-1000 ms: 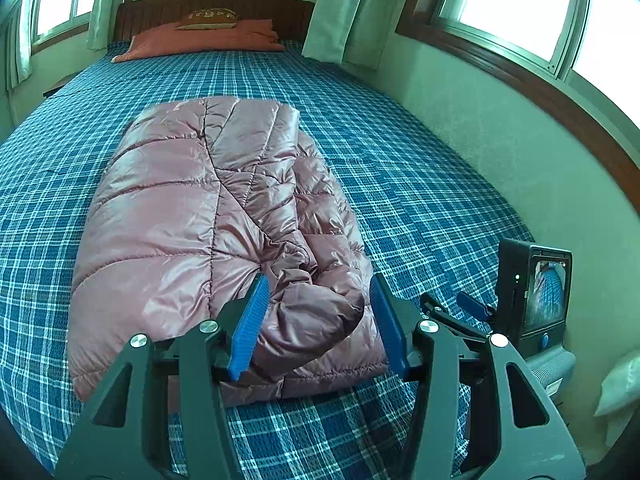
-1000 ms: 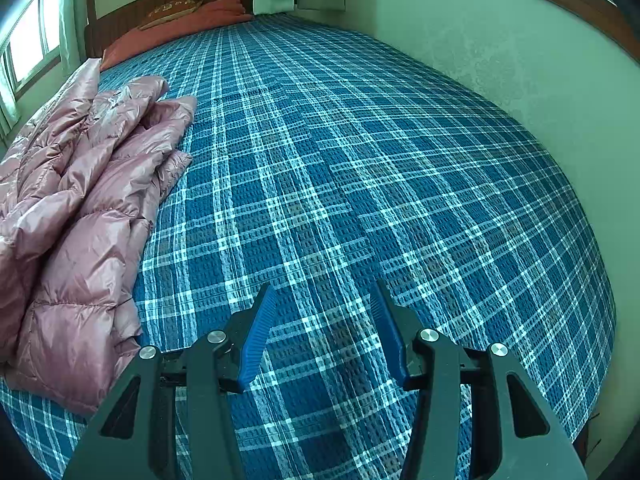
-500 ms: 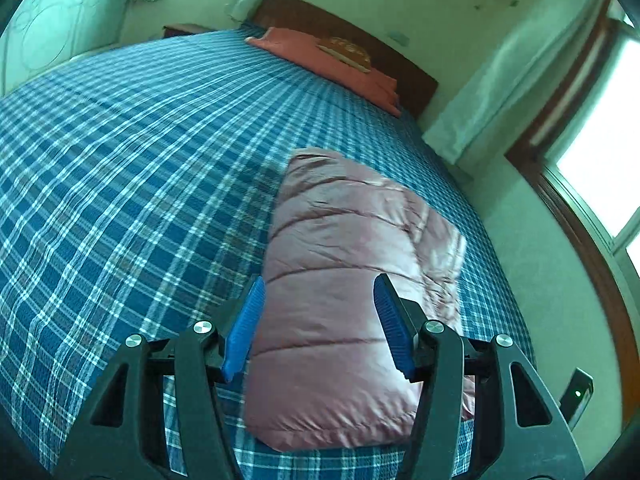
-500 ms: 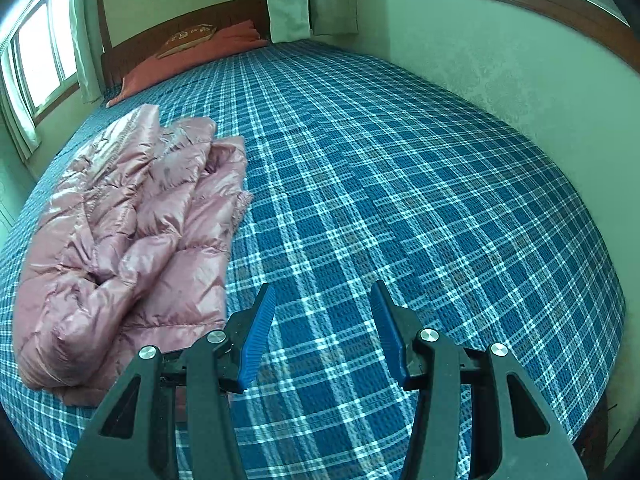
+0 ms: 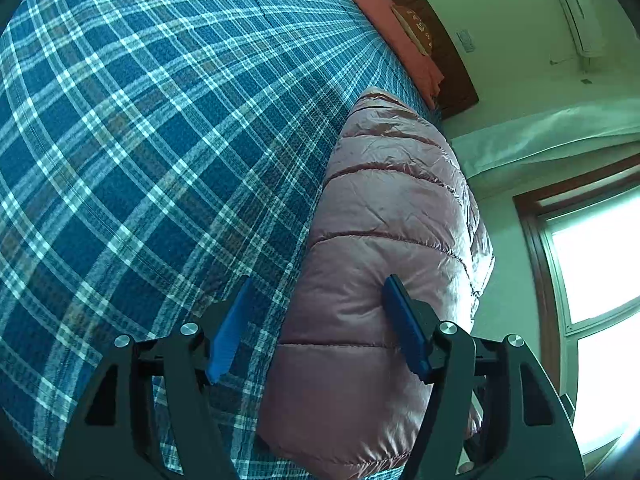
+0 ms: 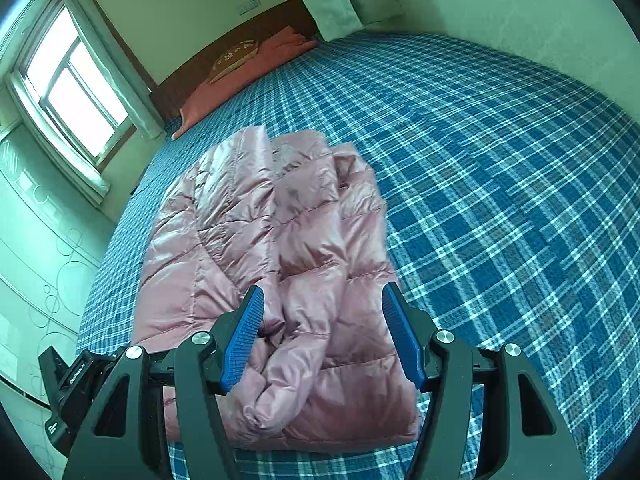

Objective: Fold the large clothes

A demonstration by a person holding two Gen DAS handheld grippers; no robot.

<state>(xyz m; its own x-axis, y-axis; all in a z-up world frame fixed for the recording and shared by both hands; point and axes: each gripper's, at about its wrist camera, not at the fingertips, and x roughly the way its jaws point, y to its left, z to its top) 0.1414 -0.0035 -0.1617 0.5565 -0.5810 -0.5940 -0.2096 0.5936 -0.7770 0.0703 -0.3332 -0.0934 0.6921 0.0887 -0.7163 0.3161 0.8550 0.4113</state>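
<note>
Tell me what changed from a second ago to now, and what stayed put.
Both views swung: the left gripper rolled and moved to the far side edge of the pink jacket; the right gripper came over its near end. Both jaws have just been opening; neither grips. The jacket lies folded on the plaid bed as before.

White lettering stands on the black device at the lower left of the right wrist view, too small and tilted to read; nothing else is legible.

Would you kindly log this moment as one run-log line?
jacket: folded lengthwise on bed | left gripper: open, jaws just widened, over jacket's edge | right gripper: open, jaws just widened, above jacket's near end
</note>
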